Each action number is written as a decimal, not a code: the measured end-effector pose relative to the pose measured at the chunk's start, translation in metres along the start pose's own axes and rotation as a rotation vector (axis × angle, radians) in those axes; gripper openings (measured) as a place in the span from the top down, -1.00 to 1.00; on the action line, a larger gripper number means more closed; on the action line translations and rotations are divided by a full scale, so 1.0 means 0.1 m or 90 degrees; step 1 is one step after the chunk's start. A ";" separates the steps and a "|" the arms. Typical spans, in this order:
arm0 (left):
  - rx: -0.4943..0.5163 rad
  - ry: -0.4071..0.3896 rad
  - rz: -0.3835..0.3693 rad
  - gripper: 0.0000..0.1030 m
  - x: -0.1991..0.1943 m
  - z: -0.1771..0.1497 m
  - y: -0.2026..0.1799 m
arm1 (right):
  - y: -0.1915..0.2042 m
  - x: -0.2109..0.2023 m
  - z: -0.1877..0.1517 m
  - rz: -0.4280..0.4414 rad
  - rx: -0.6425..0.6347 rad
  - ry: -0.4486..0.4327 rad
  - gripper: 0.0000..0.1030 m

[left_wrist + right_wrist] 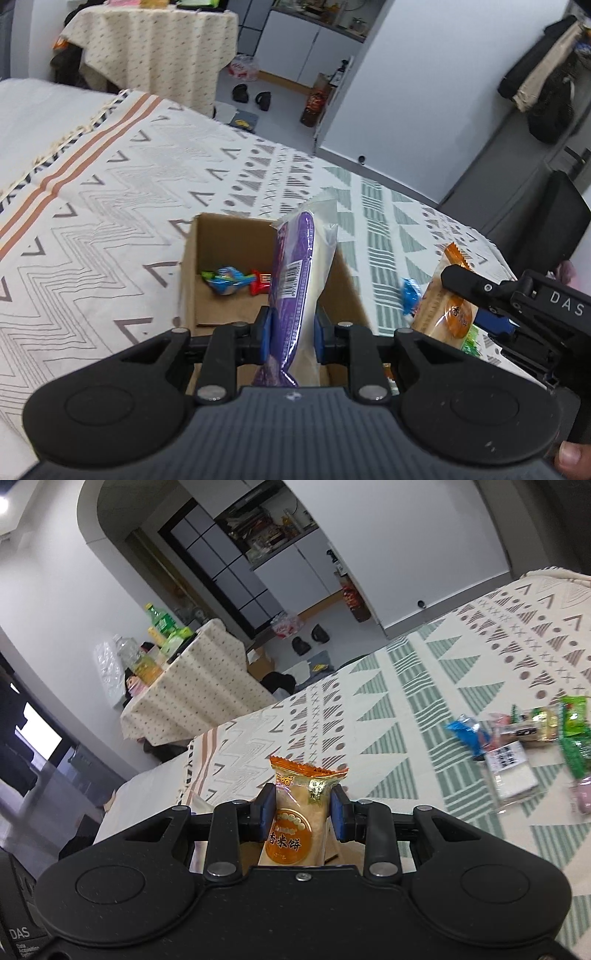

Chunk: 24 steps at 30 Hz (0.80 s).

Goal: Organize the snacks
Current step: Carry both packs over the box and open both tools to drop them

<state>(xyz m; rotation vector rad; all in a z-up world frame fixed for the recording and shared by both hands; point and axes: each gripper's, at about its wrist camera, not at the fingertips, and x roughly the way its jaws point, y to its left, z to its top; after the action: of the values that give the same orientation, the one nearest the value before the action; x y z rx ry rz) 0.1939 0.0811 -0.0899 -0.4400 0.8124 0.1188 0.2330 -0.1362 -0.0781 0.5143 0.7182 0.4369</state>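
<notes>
patterned cloth [110, 192] covers the bed; white cabinets [295, 48] behind.

A pale grey floor [284, 110] is seen beyond a bed spread with a geometric-patterned cover [110, 192]. A table draped in a dotted cream cloth [192, 686] is set near white cabinets [291, 48], and bottles [159, 622] are stood on it. A pair of dark shoes [253, 96] is left on the floor. Dark clothes [543, 81] are hung at the right.
</notes>
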 end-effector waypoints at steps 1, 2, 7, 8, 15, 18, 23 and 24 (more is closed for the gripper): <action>-0.006 0.001 0.004 0.58 0.02 0.01 0.04 | 0.03 0.04 -0.01 0.000 -0.002 0.003 0.40; -0.009 0.002 0.009 0.58 0.05 0.02 0.08 | 0.06 0.08 -0.02 0.000 -0.004 0.007 0.40; -0.007 0.001 0.014 0.57 0.14 0.05 0.14 | 0.18 0.26 -0.06 -0.002 -0.018 0.018 0.40; -0.007 -0.003 0.022 0.53 0.14 0.05 0.15 | 0.20 0.30 -0.07 -0.003 -0.018 0.022 0.40; -0.007 0.003 0.041 0.28 0.16 0.05 0.16 | 0.30 0.46 -0.03 0.028 -0.041 0.028 0.21; -0.006 -0.004 0.056 -0.05 0.14 0.03 0.16 | 0.29 0.41 -0.02 0.037 -0.039 0.031 -0.07; -0.015 -0.010 0.079 -0.48 0.10 0.00 0.10 | 0.11 0.19 -0.01 0.016 -0.031 0.024 -0.34; -0.016 -0.011 0.079 -0.51 0.09 0.00 0.09 | 0.06 0.12 0.00 0.012 -0.030 0.019 -0.43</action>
<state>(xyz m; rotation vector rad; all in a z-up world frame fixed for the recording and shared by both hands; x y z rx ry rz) 0.1977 0.0883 -0.0988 -0.4112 0.8225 0.2479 0.2401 -0.1247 -0.0809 0.4709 0.7303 0.4789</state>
